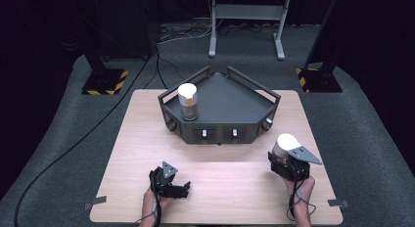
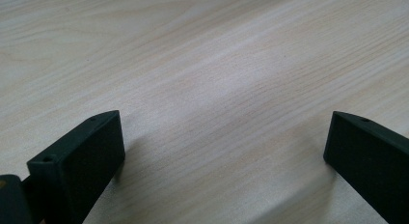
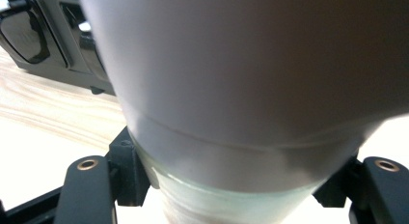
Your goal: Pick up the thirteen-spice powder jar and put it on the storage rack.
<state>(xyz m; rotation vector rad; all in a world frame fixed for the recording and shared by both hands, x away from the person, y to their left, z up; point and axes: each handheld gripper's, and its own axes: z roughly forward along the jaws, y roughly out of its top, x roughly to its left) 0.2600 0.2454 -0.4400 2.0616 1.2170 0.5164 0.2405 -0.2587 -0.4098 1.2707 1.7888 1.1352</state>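
Observation:
My right gripper [image 1: 284,156] is shut on a white-lidded jar [image 1: 285,144], held just above the table's right side. Up close in the right gripper view the jar [image 3: 251,89] looms large, its glass body pinched between the two black jaws. A second jar [image 1: 187,102] with a white lid and brown contents stands upright in the left corner of the dark tray [image 1: 235,107]. My left gripper [image 1: 182,189] rests low on the table near the front edge, open. The left gripper view has its jaws wide apart over bare wood [image 2: 217,89].
The dark angular tray sits at the table's back centre, with raised rails and small white knobs [image 1: 204,133] on its front face. The wooden table [image 1: 142,139] ends at grey carpet. A metal stand [image 1: 247,21] and black posts rise beyond.

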